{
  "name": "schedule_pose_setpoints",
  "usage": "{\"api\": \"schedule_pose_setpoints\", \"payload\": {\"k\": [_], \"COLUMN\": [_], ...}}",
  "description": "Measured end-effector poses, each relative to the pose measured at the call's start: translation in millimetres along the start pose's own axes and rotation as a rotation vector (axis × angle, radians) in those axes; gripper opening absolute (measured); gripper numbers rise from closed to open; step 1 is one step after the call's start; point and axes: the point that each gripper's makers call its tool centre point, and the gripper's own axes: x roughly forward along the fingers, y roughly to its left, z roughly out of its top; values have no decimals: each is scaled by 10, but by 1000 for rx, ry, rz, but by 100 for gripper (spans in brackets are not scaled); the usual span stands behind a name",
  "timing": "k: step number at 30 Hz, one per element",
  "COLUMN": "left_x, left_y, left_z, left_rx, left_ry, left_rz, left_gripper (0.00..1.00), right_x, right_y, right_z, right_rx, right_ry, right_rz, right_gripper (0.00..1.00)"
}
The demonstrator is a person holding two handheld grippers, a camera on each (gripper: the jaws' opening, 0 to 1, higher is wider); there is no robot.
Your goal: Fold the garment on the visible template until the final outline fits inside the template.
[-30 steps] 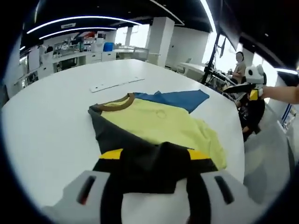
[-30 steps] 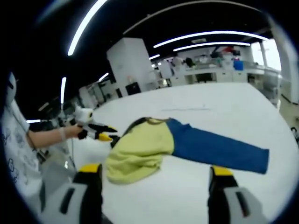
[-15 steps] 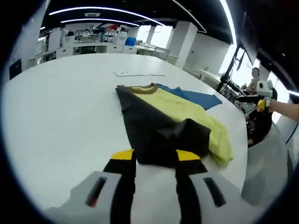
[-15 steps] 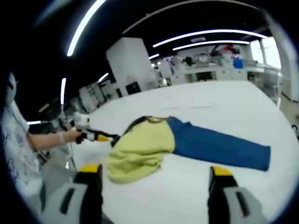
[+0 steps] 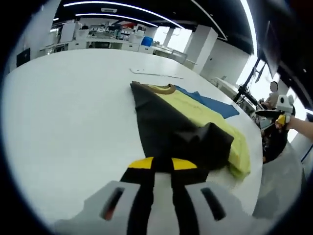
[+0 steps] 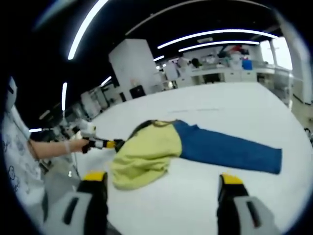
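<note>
Mid-fold — our left gripper (image 5: 162, 164) pinches the garment's (image 5: 188, 110) dark sleeve (image 5: 195, 147), right gripper (image 6: 159, 183) gapes empty — next we'd lay that sleeve across the yellow body.

Left gripper (image 5: 162, 164) low over the table with yellow-tipped jaws pinched together on dark cloth, held by an outstretched hand (image 6: 73, 145); right gripper (image 6: 161, 178) raised, jaws spread wide apart, gripping nothing.
</note>
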Motion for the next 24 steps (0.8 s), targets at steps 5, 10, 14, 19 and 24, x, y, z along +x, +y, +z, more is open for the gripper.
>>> {"api": "schedule_pose_setpoints", "payload": {"k": [5, 10, 14, 19, 24], "left_x": [-88, -239, -404, -653, -893], "left_y": [45, 136, 164, 442, 637], "left_z": [16, 7, 15, -65, -131], "left_rx": [-42, -54, -63, -100, -113], "left_ry": [-19, -35, -50, -48, -40], "left_rz": [8, 23, 49, 101, 159], "left_gripper": [0, 0, 0, 0, 0], "right_x": [0, 38, 96, 164, 226], "right_y": [15, 45, 76, 152, 195], "right_z": [-2, 15, 2, -4, 1], "right_rx": [0, -5, -7, -11, -19], "right_ry": [-1, -1, 7, 11, 21], "right_rz": [-1, 5, 16, 34, 48], "right_gripper": [94, 94, 93, 93, 93]}}
